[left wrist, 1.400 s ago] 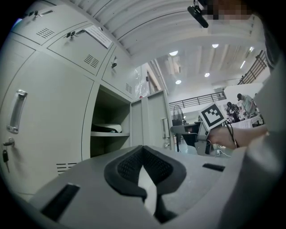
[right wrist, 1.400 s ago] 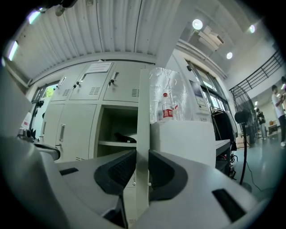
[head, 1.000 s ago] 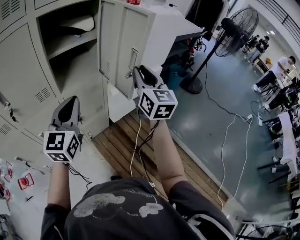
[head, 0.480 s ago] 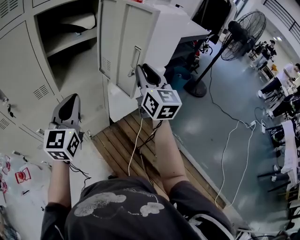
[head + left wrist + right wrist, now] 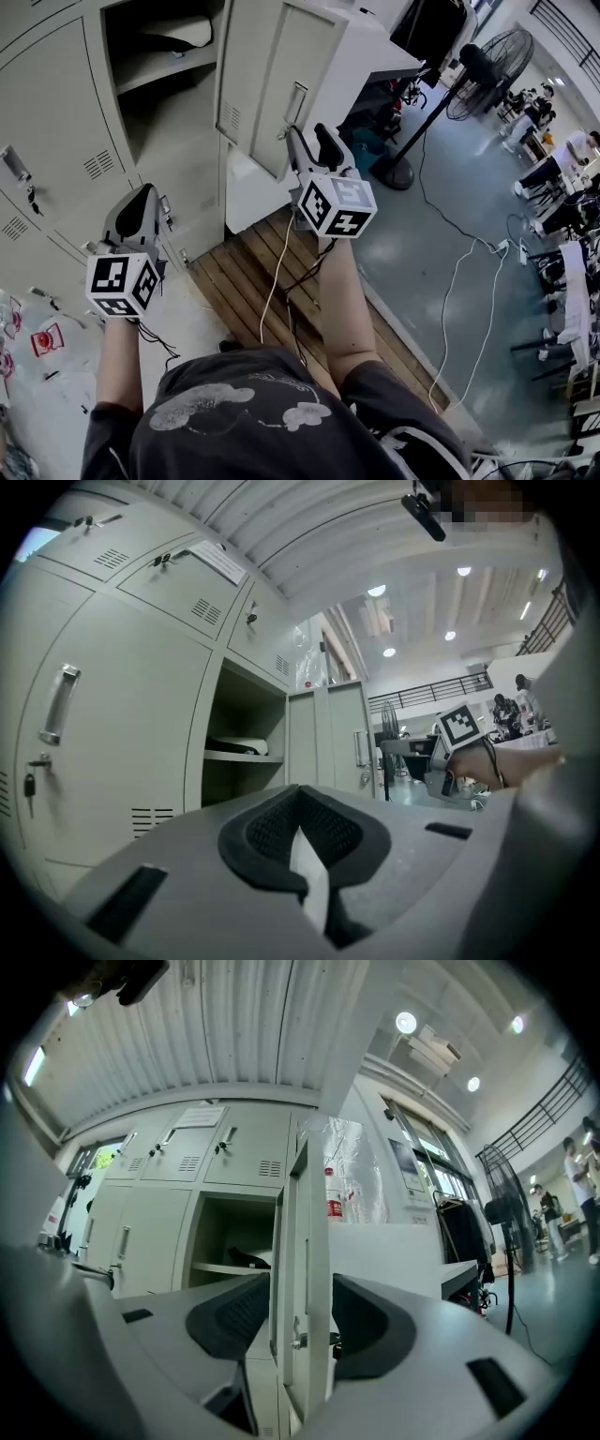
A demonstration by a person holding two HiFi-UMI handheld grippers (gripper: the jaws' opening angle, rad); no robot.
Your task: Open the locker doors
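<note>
The grey lockers fill the upper left of the head view. One compartment stands open, and its door is swung out to the right. My right gripper is at that door's free edge, by the handle. In the right gripper view the door edge stands between the pads, and the jaws have just been opening; they do not press on it. My left gripper is shut and empty, and it points level at the closed door with its handle, well short of it.
A wooden pallet lies at the lockers' foot. Right of the open door stand a white cabinet and a pedestal fan. Cables trail over the floor. People sit at tables far right. Plastic bags lie lower left.
The right gripper's jaws have spread apart around the door edge. The left gripper has shifted slightly. The view has drifted, so the lockers sit further right in the picture.
</note>
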